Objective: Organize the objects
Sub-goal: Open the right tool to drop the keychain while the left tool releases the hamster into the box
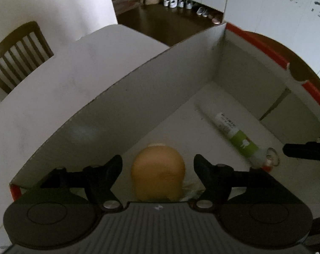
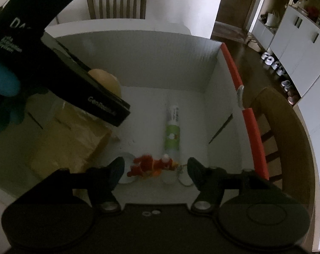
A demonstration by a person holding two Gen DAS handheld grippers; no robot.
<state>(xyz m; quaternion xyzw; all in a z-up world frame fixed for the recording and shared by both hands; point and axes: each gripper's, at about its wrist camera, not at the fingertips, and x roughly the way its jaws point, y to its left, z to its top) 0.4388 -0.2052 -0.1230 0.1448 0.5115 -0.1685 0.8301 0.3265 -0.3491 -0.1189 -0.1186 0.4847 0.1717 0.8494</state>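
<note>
Box point(image 2: 212, 78) of smooth white card, my left gripper point(image 1: 157, 165) wide around round tan bun point(image 1: 158, 171), right gripper point(image 2: 155, 167) wide over red toy point(image 2: 149, 166), tube point(image 2: 172, 127) lying flat.

A white box point(image 2: 210, 67) with a red-edged rim fills the middle of both views, open at the top. On its floor, centre frame, lies a white tube with a green label point(image 2: 172, 127), lengthwise. Below it, at lower centre, a small red figure point(image 2: 151, 166) lies on its side. At left, a round tan object point(image 1: 157, 169) stands beside a yellowish packet point(image 2: 69, 139).
</note>
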